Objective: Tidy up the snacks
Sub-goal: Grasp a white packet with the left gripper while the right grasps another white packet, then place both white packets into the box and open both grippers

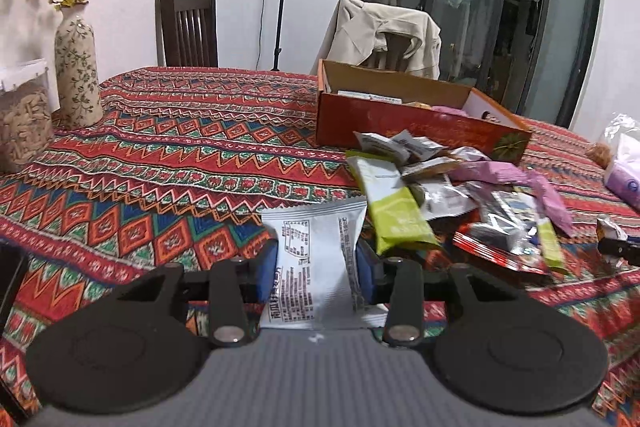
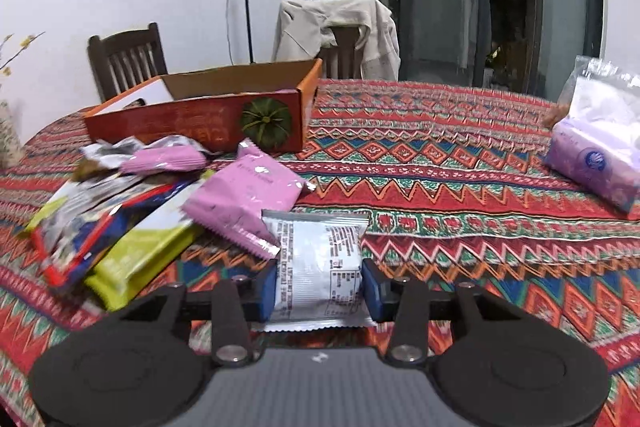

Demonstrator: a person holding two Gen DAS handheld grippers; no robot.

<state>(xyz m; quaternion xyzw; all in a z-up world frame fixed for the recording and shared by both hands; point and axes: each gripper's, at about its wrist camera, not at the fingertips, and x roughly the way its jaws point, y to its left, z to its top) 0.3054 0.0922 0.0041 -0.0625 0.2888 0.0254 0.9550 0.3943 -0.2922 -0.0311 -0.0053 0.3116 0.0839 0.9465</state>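
Holding: each gripper has a white-and-silver snack packet pinched between its blue pads, printed back facing the camera.
Left packet: the left packet (image 1: 316, 267) stands in the left gripper (image 1: 316, 269), its long axis running away from the camera along the fingers, its far end sticking up past the pads.
Right packet: the right packet (image 2: 320, 267) sits the same way in the right gripper (image 2: 319, 289); its far corner touches or overlaps a pink packet (image 2: 250, 203) of the heap.
Grip: both pairs of jaws press on the packet's two long sides; no gap shows at either pad.
Box: the orange cardboard box (image 1: 420, 123) lies ahead and to the right of the left gripper, beyond the heap; from the right gripper it lies ahead and to the left, with its pumpkin-printed end nearest.
Nearer hand: I judge the right one, as the box looks larger in its view.
Heap: loose snacks (image 1: 448, 187), green, pink and silver, lie between both grippers and the box, on the patterned tablecloth (image 1: 180, 155).
Next move: probably carrying each packet forward over the heap and above the box wall.
Around: a vase (image 1: 76, 75) of yellow flowers far left, a tissue pack (image 2: 596, 155) far right.
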